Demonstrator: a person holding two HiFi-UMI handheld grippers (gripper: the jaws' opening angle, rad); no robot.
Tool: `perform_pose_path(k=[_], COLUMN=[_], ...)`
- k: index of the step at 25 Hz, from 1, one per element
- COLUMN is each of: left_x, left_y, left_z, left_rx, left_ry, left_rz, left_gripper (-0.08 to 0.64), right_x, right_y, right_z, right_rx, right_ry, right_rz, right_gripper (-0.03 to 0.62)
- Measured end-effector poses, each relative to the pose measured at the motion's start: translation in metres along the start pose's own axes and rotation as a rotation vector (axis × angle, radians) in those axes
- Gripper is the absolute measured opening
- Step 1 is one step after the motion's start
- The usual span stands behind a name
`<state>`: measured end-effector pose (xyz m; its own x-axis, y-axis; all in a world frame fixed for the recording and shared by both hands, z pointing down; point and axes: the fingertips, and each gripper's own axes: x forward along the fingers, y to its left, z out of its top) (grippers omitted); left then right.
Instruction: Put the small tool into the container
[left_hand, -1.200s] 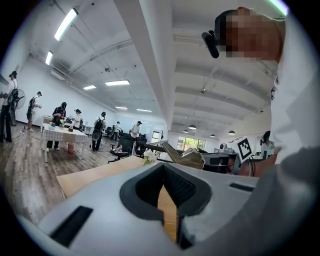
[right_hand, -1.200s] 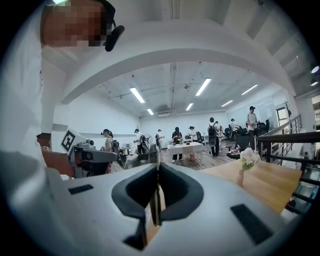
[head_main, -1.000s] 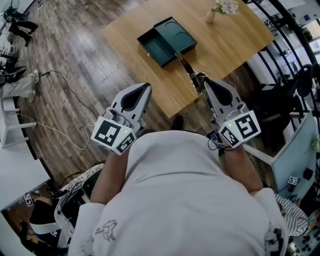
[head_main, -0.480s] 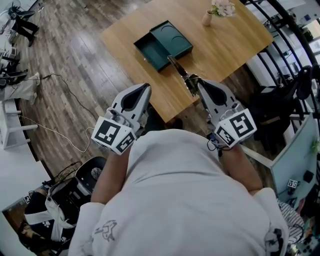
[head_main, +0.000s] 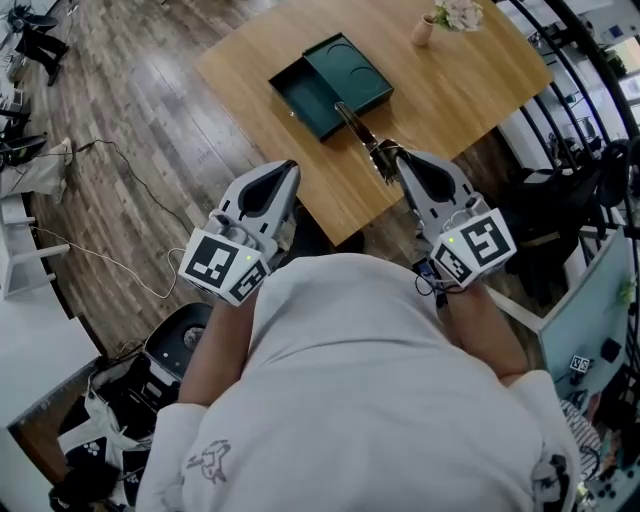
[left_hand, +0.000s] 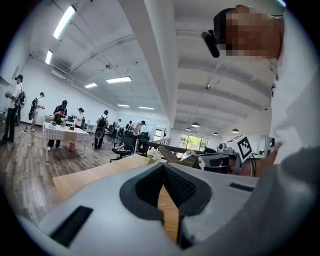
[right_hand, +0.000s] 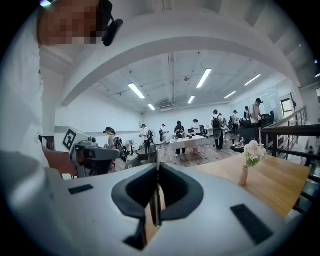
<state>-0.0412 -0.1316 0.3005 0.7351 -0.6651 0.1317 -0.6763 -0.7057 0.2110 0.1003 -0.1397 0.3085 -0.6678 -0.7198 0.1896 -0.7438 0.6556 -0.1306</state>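
In the head view a dark green container (head_main: 318, 98) lies open on the wooden table (head_main: 450, 90), with its lid (head_main: 352, 70) beside it. My right gripper (head_main: 397, 160) is shut on a small flat-bladed tool (head_main: 362, 132). The tool points up-left and its tip reaches the container's near edge. In the right gripper view the tool (right_hand: 156, 200) shows as a thin edge pinched between the pads. My left gripper (head_main: 290, 168) hovers off the table's near-left edge, shut and holding nothing. In the left gripper view the left gripper (left_hand: 163, 167) has its pads together, and the tool (left_hand: 172, 156) shows to the right.
A small vase of flowers (head_main: 425, 28) stands at the table's far right, and the vase (right_hand: 243, 175) also shows in the right gripper view. Cables (head_main: 110, 265) trail over the wooden floor at the left. Dark railings (head_main: 590, 60) and furniture crowd the right. Several people stand far off.
My right gripper has shifted slightly left with the tool, bringing its tip up to the container's edge. The left gripper has barely moved. The floor under me has slid by.
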Motion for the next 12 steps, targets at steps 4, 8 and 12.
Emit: perform_pose_path(k=[4, 8, 12], left_x=[0.006, 0.009, 0.012], left_y=[0.014, 0.021, 0.031], left_z=[-0.004, -0.009, -0.017], left_rx=[-0.013, -0.048, -0.073], left_ry=[0.011, 0.013, 0.027], left_rz=[0.011, 0.014, 0.016], left_gripper=[0.006, 0.006, 0.006], right_x=[0.015, 0.026, 0.045], right_y=[-0.010, -0.017, -0.022], right_z=[-0.006, -0.010, -0.017], right_rx=[0.010, 0.015, 0.014], right_ry=[0.027, 0.044, 0.076], right_rz=[0.003, 0.008, 0.021], right_gripper=[0.014, 0.014, 0.014])
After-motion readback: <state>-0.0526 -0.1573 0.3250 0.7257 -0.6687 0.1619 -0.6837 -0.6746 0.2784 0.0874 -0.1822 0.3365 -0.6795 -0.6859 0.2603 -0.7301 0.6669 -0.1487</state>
